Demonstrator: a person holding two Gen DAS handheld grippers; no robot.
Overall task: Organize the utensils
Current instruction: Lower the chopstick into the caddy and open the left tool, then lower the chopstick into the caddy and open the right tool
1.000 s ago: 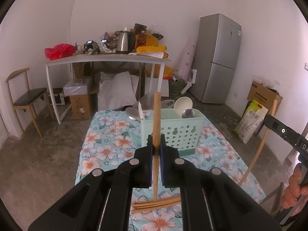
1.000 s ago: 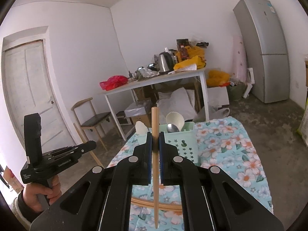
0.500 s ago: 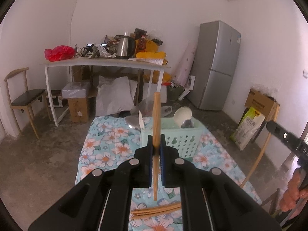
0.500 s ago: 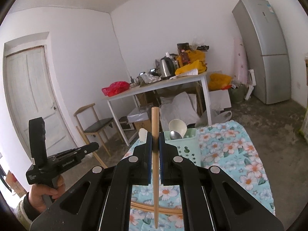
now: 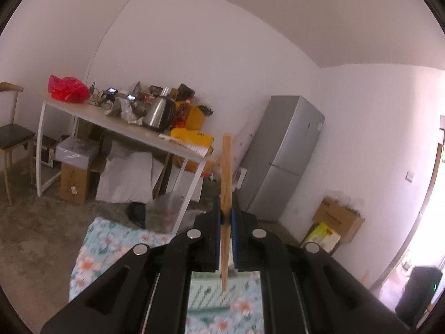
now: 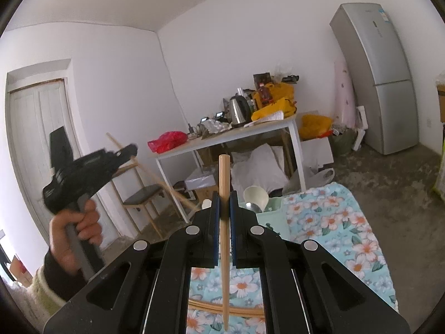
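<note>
— Holding one wooden chopstick (image 5: pixel 225 194) upright in our left gripper (image 5: pixel 225 217), jaws clamped on it above the floral cloth (image 5: pixel 111 239).

— Our right gripper (image 6: pixel 224 208) is clamped on its own chopstick (image 6: pixel 224 222) too. More chopsticks (image 6: pixel 244 310) lie on the cloth below it, and the green utensil basket (image 6: pixel 271 214) stands beyond, holding spoons.

— Any writing?

— We see a label on the fridge (image 6: pixel 383 83), but too small to read.
</note>
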